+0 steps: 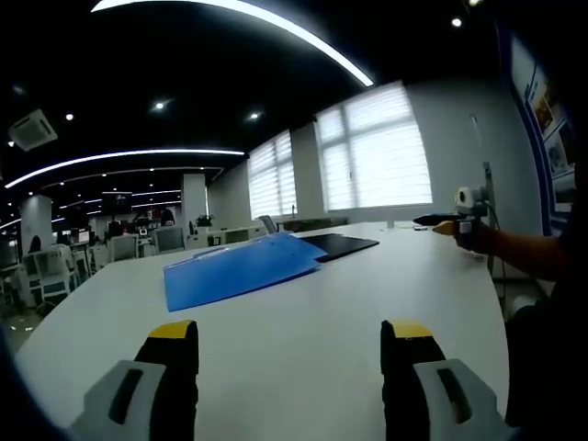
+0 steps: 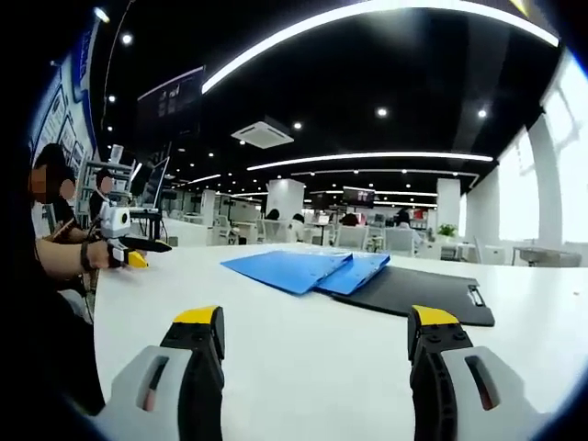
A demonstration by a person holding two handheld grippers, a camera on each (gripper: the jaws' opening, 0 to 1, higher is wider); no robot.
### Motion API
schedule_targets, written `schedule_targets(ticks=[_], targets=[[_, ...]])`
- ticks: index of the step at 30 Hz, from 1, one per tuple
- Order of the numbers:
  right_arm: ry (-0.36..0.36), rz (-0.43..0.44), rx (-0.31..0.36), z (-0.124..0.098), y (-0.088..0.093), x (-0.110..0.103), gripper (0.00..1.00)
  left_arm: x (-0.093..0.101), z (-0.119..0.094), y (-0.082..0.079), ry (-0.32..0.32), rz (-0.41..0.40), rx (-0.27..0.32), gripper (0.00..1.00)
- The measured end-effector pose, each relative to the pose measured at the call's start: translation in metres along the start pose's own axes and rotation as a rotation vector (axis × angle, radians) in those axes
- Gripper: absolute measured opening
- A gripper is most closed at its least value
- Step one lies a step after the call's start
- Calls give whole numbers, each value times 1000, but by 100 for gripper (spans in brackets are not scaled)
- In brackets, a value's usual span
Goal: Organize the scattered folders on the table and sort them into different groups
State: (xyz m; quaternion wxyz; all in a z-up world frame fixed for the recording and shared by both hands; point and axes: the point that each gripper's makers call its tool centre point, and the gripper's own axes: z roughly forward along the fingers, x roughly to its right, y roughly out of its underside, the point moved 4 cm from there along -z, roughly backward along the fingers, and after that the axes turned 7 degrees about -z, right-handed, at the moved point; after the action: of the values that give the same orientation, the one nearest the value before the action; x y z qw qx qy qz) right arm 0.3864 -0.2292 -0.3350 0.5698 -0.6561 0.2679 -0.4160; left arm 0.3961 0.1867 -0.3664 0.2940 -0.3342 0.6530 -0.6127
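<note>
On the white table (image 1: 349, 294) lies a blue folder (image 1: 241, 271), with a black clipboard folder (image 1: 341, 243) just beyond its far right corner. My left gripper (image 1: 289, 335) stands open over bare tabletop, well short of the blue folder. A hand holds my right gripper (image 1: 452, 220) at the table's right side. In the right gripper view, two overlapping blue folders (image 2: 292, 268) (image 2: 360, 272) rest partly on the black clipboard folder (image 2: 424, 295). My right gripper (image 2: 315, 323) is open and holds nothing. The left gripper (image 2: 129, 248) shows at the far left.
The table (image 2: 303, 358) curves away to a rounded edge at the left and right. Beyond it are office desks and chairs (image 1: 138, 243), windows with blinds (image 1: 377, 152), and poster boards (image 1: 551, 110). People (image 2: 55, 197) sit at the left by monitors (image 2: 152, 184).
</note>
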Motion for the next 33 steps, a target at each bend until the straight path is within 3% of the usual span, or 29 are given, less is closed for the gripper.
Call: schedule_targets(ticks=[33], targets=[[-77,-16,6,40,-16,-22,80,0,0,0,0,3,2,82]])
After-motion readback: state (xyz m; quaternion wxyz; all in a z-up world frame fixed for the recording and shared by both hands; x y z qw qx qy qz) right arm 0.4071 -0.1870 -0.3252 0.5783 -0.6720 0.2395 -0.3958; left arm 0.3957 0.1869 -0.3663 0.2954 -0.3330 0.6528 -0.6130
